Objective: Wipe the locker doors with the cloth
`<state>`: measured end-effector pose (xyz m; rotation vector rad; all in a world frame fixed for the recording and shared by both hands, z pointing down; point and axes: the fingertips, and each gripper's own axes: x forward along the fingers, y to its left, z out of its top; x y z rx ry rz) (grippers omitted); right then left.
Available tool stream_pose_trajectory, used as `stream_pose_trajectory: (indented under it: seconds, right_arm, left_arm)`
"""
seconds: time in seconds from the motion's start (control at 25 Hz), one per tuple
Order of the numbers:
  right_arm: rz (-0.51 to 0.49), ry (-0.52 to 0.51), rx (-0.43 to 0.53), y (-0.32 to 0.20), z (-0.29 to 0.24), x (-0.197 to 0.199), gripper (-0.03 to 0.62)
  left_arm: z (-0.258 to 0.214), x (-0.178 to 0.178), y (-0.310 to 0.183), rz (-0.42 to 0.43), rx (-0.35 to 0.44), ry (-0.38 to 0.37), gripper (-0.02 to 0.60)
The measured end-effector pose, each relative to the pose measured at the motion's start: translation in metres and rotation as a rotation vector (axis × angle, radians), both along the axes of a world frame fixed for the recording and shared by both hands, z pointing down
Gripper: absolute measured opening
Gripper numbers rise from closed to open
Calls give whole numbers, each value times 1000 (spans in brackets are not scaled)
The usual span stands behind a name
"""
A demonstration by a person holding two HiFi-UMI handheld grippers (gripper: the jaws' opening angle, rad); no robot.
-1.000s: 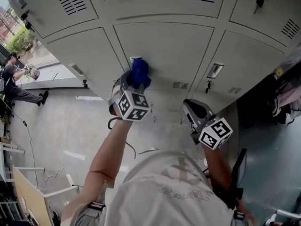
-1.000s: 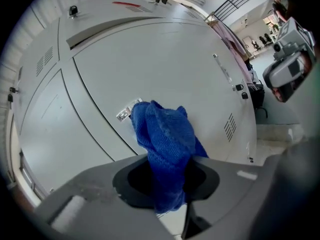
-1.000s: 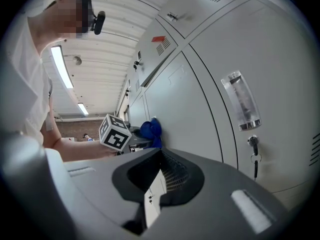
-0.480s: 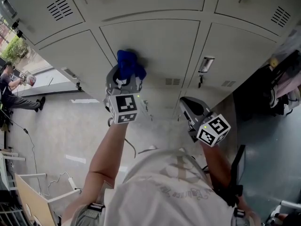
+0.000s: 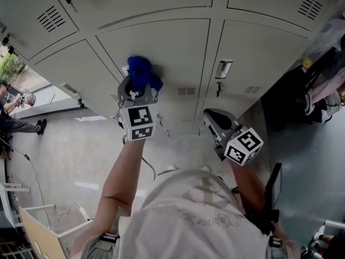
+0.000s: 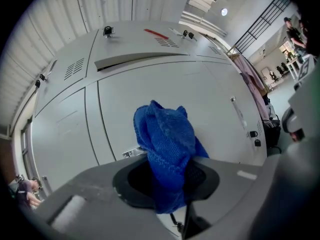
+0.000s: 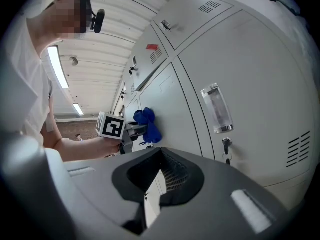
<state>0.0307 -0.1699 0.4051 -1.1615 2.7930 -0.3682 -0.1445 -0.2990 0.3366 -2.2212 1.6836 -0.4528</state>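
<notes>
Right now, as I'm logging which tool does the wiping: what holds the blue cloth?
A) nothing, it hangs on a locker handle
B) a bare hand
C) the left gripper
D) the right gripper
C: the left gripper is shut on the blue cloth; the right gripper has nothing between its jaws.

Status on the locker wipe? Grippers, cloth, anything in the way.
Left gripper shut on blue cloth. Right gripper shut, empty, off the lockers. Cloth against locker door. Door latch right beside cloth.
</notes>
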Motion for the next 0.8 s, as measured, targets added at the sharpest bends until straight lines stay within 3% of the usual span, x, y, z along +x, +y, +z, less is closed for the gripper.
stream_pose_trajectory:
  seconds: [0.12,0.32,0.48,0.8]
  right_arm:
    - [16,9,2,-1,-1,3,6]
    - [-42,20,34,-16,-4,-7,7]
    - [-39,27,0,-10,-1,-2,8]
    - [-92,22,8,-5,-4,-8,6]
  left_arm:
    - [4,9,-1,29,-7,-9,112]
    - [-1,-6,-4,-36,11,-21,112]
    - [3,22,-3,23,-20,-11,112]
    - [11,37,1,22,-19,-23,114]
